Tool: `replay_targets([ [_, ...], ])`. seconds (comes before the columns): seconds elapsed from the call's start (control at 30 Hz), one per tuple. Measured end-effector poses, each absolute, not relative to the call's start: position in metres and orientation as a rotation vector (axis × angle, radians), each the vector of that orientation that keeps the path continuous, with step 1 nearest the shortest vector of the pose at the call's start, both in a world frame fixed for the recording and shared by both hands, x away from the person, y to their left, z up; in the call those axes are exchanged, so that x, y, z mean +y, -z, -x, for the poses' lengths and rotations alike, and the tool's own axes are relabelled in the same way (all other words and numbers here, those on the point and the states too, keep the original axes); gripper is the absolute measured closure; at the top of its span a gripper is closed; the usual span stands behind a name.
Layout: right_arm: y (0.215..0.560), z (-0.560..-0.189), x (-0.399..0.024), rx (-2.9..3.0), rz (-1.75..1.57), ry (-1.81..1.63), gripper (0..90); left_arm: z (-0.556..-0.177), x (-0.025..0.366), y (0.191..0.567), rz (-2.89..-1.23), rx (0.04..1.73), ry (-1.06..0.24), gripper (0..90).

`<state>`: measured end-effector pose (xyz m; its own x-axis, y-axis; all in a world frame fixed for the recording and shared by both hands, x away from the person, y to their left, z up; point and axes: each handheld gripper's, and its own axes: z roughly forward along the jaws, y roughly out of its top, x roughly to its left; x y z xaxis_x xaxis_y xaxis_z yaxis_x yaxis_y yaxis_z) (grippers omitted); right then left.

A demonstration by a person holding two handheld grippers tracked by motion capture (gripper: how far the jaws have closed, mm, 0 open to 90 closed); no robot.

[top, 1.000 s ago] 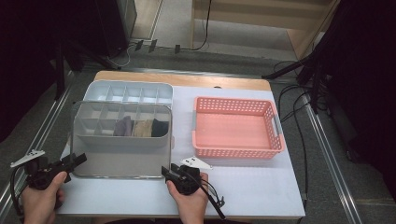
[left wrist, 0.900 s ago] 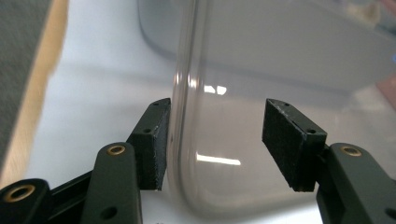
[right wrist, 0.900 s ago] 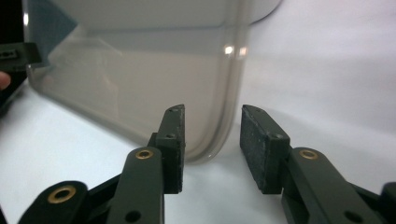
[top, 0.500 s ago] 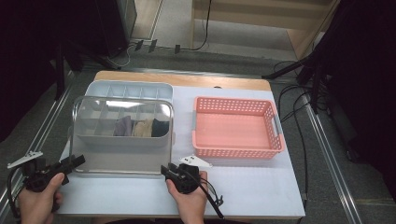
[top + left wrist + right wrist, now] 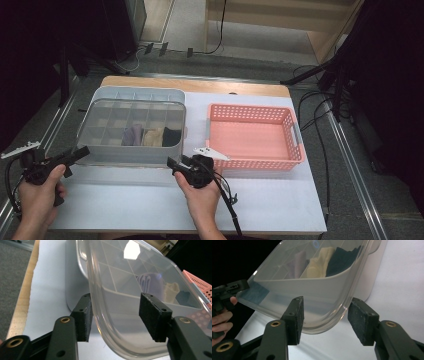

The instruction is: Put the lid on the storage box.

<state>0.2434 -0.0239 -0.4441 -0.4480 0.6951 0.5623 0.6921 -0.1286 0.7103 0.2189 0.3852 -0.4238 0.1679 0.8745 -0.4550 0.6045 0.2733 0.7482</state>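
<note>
Clear plastic lid (image 5: 132,125) tilts above the grey compartment box (image 5: 135,94), mid-lift. The left gripper's (image 5: 113,312) half-spread fingers flank one near corner, grip unclear. The right gripper's (image 5: 324,312) fingers have just been opening around the other corner. The next move likely calls for a firmer regrip.

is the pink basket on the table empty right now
Yes, in the high view the pink basket shows only its bare perforated floor, with nothing lying inside.

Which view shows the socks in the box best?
Right gripper view: the socks are close, purple, cream, dark, seen through the lid. High view shows them small; left gripper view blurs them behind the lid.
</note>
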Motion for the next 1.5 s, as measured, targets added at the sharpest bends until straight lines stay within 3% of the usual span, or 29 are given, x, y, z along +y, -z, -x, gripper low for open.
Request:
replay_targets([
  [0.2,0.442,-0.243,-0.035,2.092,-1.635,-1.671,37.3,-0.209,0.388,0.425,-1.425,1.52,-0.332,41.4],
  [0.33,0.443,-0.235,-0.04,2.127,-1.654,-1.668,43.0,-0.199,0.388,0.428,-1.425,1.501,-0.288,42.6],
  [0.47,0.447,-0.229,-0.035,2.155,-1.648,-1.703,57.0,-0.194,0.381,0.425,-1.425,1.525,-0.297,44.1],
  [0.67,0.444,-0.233,-0.026,2.153,-1.626,-1.664,65.8,-0.2,0.378,0.424,-1.421,1.528,-0.296,44.0],
  [0.77,0.442,-0.239,-0.022,2.157,-1.609,-1.632,64.2,-0.205,0.379,0.423,-1.415,1.53,-0.311,44.9],
  [0.9,0.442,-0.245,-0.026,2.129,-1.652,-1.614,50.3,-0.21,0.381,0.424,-1.401,1.541,-0.305,47.2],
  [1.0,0.44,-0.248,-0.038,2.062,-1.695,-1.609,46.3,-0.21,0.382,0.424,-1.401,1.54,-0.307,47.5],
  [1.27,0.434,-0.259,-0.04,2.035,-1.698,-1.633,60.5,-0.215,0.38,0.42,-1.433,1.551,-0.331,48.4],
  [1.5,0.435,-0.262,-0.035,2.027,-1.711,-1.615,63.3,-0.222,0.385,0.422,-1.423,1.546,-0.269,48.8],
])
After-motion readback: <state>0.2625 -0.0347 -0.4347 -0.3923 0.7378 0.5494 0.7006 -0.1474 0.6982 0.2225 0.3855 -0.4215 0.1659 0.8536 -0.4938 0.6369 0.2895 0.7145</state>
